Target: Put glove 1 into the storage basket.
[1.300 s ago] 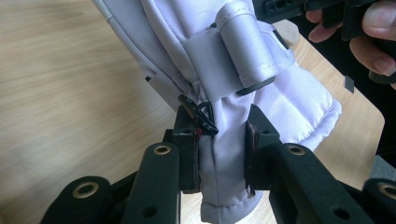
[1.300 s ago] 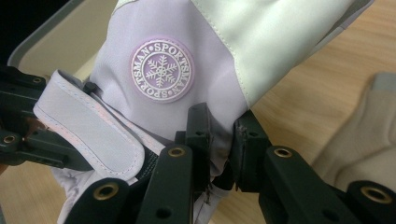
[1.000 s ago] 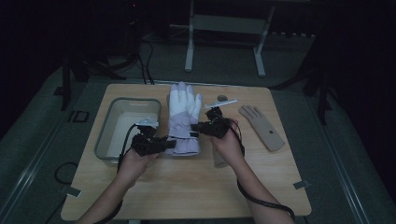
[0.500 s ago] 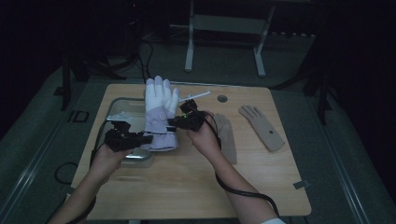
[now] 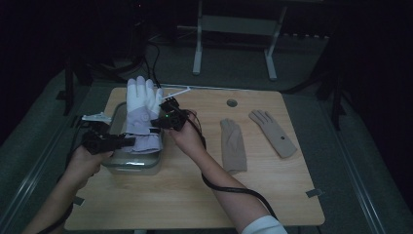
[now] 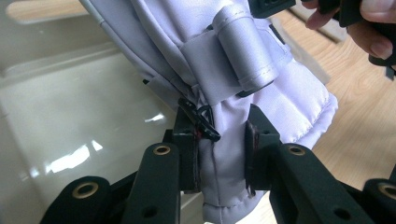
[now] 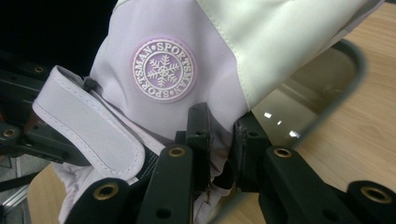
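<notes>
Item one: white and lilac ski glove (image 5: 140, 114). I am holding it over the clear plastic tub (image 5: 130, 165) at the left side of the wooden table (image 5: 204, 195), fingers pointing away from me toward the far edge, cuff toward me. In the left gripper view the quilted cuff and a rolled grey strap are hanging above the tub's glossy floor. In the right gripper view a round snowflake badge reading SPORTSMAN is facing the camera, with a lilac wrist strap curling out to the left.

Item two: left gripper (image 6: 219, 154). I am pinching it nearly closed on the cuff hem of the glove; fabric is bunching between the two black jaws, and a small black clip is sitting against the left jaw. In the high view this gripper (image 5: 127, 141) is coming in from the left, beside the tub.

Item three: right gripper (image 7: 219, 156). I am clamping it on a fold of the glove just under the badge, jaws nearly together with cloth between them. In the high view it (image 5: 155, 125) is meeting the glove's right edge.

Item four: two tan gloves (image 5: 233, 145) (image 5: 272, 132), lying flat on the table to the right, well apart from the tub.
</notes>
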Demonstrator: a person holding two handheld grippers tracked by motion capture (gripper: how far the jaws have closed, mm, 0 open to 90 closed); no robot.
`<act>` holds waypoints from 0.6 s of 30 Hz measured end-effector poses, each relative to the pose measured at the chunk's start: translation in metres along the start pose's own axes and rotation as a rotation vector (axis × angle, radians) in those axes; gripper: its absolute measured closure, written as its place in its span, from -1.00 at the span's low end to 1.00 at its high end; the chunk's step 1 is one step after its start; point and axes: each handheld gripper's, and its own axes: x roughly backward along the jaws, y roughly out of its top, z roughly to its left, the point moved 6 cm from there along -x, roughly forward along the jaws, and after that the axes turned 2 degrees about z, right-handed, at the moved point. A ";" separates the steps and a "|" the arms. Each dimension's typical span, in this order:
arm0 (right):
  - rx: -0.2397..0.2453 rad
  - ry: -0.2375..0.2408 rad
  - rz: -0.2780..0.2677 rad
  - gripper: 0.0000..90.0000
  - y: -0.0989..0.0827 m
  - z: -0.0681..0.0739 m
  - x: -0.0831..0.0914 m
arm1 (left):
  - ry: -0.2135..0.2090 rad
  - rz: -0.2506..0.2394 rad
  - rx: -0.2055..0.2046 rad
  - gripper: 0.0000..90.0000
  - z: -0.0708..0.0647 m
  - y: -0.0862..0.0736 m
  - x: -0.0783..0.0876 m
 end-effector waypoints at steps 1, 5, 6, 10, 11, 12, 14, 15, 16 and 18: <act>0.000 0.008 0.004 0.76 0.001 0.001 -0.005 | -0.003 0.007 0.007 0.58 0.004 -0.003 0.001; -0.009 0.022 0.035 0.76 -0.002 0.006 -0.025 | -0.008 0.038 0.036 0.58 0.018 -0.015 0.000; -0.007 0.018 0.042 0.76 -0.004 0.006 -0.029 | -0.007 0.049 0.042 0.58 0.020 -0.018 -0.002; -0.028 0.023 0.074 0.76 -0.013 0.004 -0.044 | -0.007 0.086 0.079 0.58 0.025 -0.028 -0.009; -0.030 0.022 0.083 0.76 -0.016 0.004 -0.047 | -0.010 0.098 0.081 0.58 0.026 -0.031 -0.011; -0.028 0.023 0.093 0.76 -0.019 0.004 -0.050 | -0.008 0.113 0.086 0.58 0.027 -0.034 -0.012; -0.032 0.021 0.111 0.77 -0.024 0.004 -0.054 | -0.010 0.130 0.102 0.58 0.028 -0.038 -0.015; -0.037 0.021 0.118 0.77 -0.026 0.004 -0.056 | -0.008 0.139 0.107 0.58 0.029 -0.039 -0.016; -0.038 0.021 0.126 0.77 -0.028 0.005 -0.058 | -0.004 0.145 0.116 0.58 0.029 -0.041 -0.017; -0.051 0.018 0.141 0.77 -0.031 0.004 -0.061 | -0.004 0.152 0.125 0.57 0.028 -0.042 -0.019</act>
